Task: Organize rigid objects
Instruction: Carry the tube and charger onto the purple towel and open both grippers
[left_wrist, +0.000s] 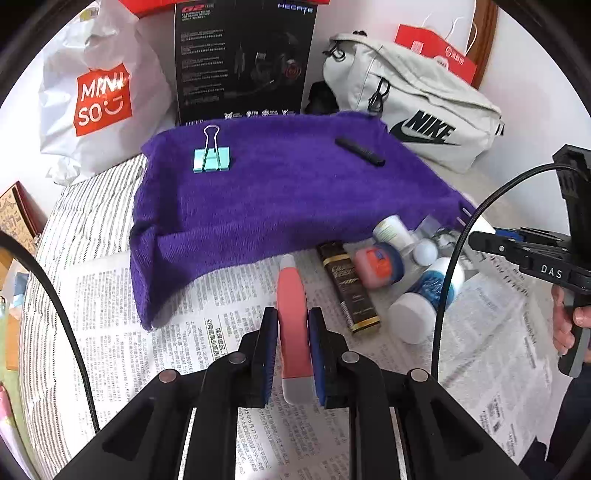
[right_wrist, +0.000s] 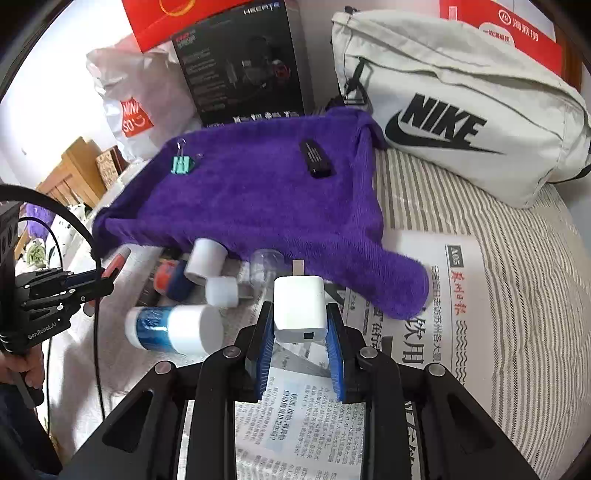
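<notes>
My left claw (left_wrist: 292, 354) is clamping the pink tube (left_wrist: 293, 332), my right claw (right_wrist: 300, 343) is gripping the white charger (right_wrist: 300, 308), both above the newspaper (left_wrist: 147, 332) near the purple towel (left_wrist: 280, 188).

Home bedroom, lived-in. Striped bed (right_wrist: 480, 229) serves as the work surface, newspaper (right_wrist: 424, 295) spread over it right under the hand-held gripper (right_wrist: 300, 328). Ahead of it a purple towel (right_wrist: 258, 192), then against the white wall a Miniso shopping bag (left_wrist: 99, 96), a headset box (left_wrist: 243, 59), a Nike bag (right_wrist: 461, 122). Wooden furniture (right_wrist: 70, 173) off to its left.
</notes>
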